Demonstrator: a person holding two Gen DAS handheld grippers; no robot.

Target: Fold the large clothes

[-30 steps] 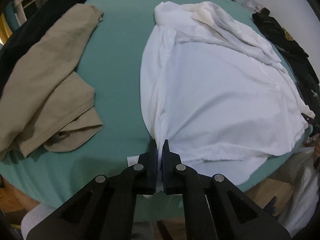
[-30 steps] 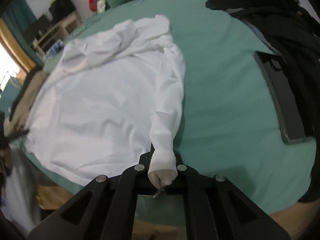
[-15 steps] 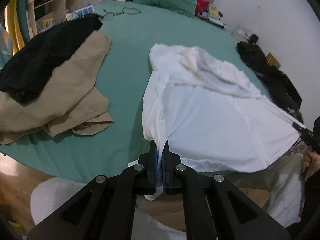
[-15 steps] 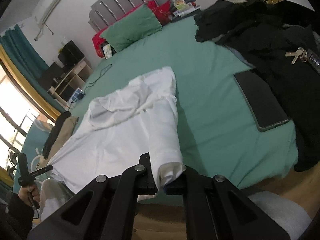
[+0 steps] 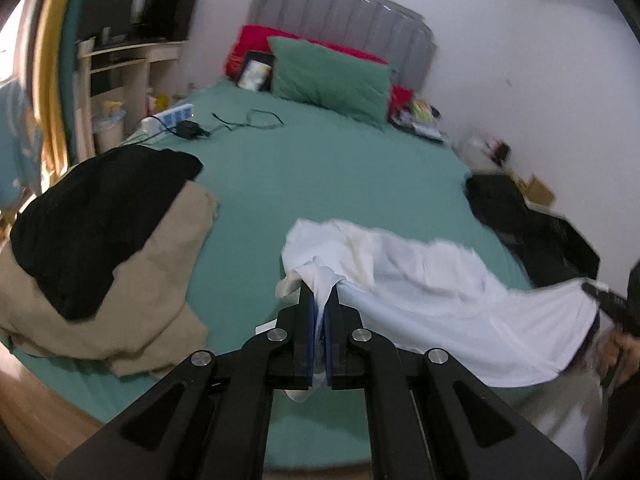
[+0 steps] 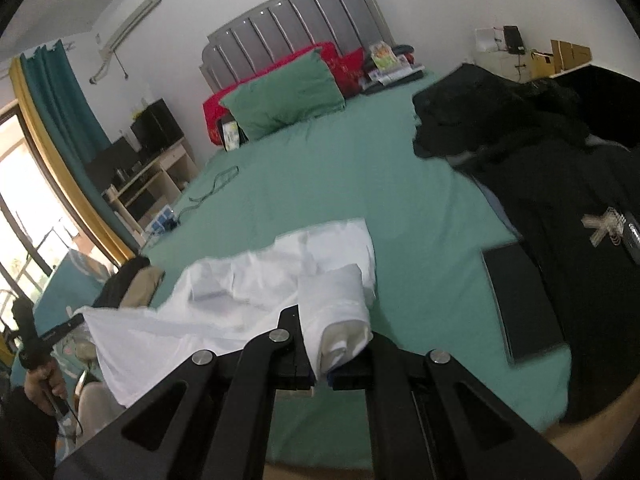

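Observation:
A large white shirt (image 5: 440, 292) hangs stretched between my two grippers above the foot of the green bed (image 5: 340, 176). My left gripper (image 5: 319, 304) is shut on the shirt's left bottom corner, the cloth bunched between its blue pads. In the right wrist view the same shirt (image 6: 248, 292) sags toward the left, and my right gripper (image 6: 320, 344) is shut on its rolled sleeve cuff and hem. The shirt's far part still rests on the sheet. Each gripper shows at the edge of the other's view, held in a hand.
A tan garment (image 5: 132, 280) under a black one (image 5: 92, 216) lies at the bed's left. Black clothes (image 6: 560, 184) and a dark tablet (image 6: 520, 300) lie on the right. A green pillow (image 5: 332, 76), a charger cable (image 5: 240, 120) and a shelf unit (image 5: 120, 72) are farther back.
Both grippers rose and tilted up, lifting the shirt's near edge off the bed. The shirt now spans between them instead of lying flat, and the headboard and walls have come into view.

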